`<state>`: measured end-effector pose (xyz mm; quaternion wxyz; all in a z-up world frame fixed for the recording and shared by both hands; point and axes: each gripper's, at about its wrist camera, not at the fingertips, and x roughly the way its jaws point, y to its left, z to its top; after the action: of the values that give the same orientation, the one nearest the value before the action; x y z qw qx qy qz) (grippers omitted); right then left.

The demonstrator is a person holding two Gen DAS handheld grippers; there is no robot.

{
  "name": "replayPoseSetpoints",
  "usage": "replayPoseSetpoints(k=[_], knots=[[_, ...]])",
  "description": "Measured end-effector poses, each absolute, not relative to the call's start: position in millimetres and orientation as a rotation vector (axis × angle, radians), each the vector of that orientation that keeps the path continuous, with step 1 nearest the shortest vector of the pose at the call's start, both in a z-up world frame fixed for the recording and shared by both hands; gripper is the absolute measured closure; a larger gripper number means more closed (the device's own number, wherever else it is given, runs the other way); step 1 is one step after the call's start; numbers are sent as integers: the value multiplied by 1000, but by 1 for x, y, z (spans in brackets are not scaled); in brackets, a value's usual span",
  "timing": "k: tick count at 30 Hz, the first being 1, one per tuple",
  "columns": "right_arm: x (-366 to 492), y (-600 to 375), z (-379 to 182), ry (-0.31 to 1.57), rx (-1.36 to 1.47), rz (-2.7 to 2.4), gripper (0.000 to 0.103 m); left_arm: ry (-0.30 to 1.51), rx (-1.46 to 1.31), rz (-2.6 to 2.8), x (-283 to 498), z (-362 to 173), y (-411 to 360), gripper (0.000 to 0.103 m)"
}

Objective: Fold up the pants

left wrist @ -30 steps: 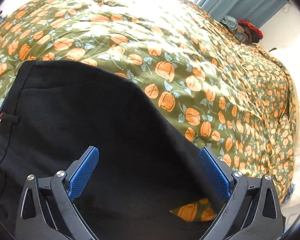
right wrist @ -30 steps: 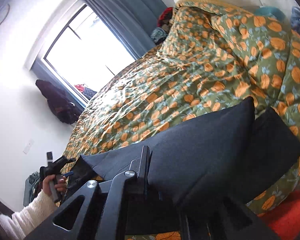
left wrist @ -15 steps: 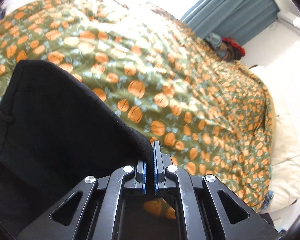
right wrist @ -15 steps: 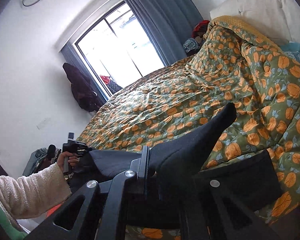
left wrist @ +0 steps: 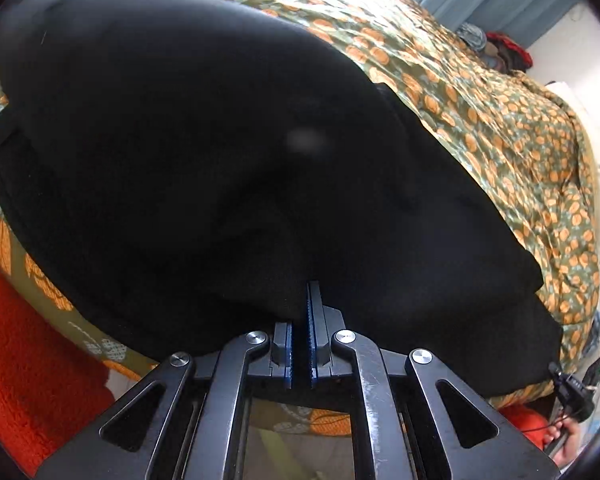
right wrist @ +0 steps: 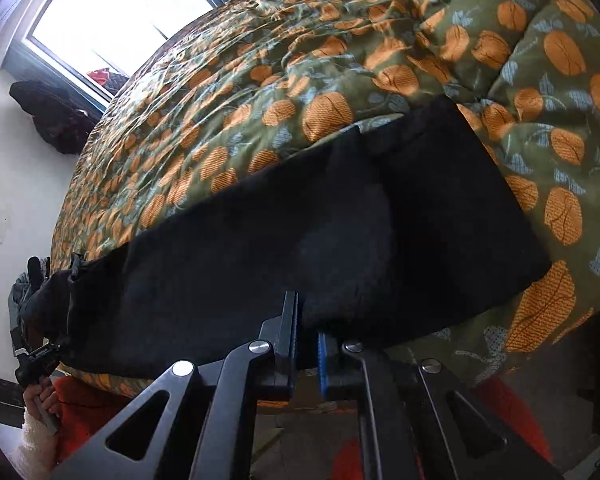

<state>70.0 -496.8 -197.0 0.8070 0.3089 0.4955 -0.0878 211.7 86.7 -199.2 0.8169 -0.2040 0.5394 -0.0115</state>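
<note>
Pants [left wrist: 228,152] carried across since earlier frame, upper layer now draped over lower on quilt [left wrist: 500,112], at quilt's near edge. Left gripper [left wrist: 300,320] clenched on black cloth. Right gripper [right wrist: 306,332] jaws opening, cloth edge between them. Fold laid; release looks underway.

L gripper [left wrist: 299,332], open 1 s ago, now clamped on black pants [left wrist: 204,152]; raised fold now lies flat on duvet [right wrist: 340,60]. R gripper [right wrist: 306,344] jaws opening, cloth between.
</note>
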Motion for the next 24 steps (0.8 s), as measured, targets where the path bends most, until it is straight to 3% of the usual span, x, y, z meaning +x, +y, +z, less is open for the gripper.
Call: replayPoseSetpoints(k=[1, 4, 5, 7, 8, 10, 16, 24], knots=[[66, -501, -196, 1034, 689, -182, 85, 1145, -414, -32, 213, -197, 82, 99], [56, -514, -189, 958, 765, -188, 56, 1142, -408, -34, 217, -196, 78, 99], [54, -519, -189, 934, 790, -192, 51, 1142, -406, -32, 218, -197, 78, 99], [51, -525, -189, 913, 841, -181, 51, 1140, -391, -26, 219, -197, 73, 99], [51, -528, -191, 918, 859, -186, 62, 1138, -383, -24, 217, -194, 73, 99], [49, -533, -189, 924, 842, -238, 95, 1137, -394, -38, 216, -191, 67, 99], [51, -532, -165, 988, 515, -443, 95, 1158, -254, -97, 211, -197, 23, 97], [49, -541, -180, 1028, 521, -480, 95, 1159, -189, -63, 209, -196, 8, 98]])
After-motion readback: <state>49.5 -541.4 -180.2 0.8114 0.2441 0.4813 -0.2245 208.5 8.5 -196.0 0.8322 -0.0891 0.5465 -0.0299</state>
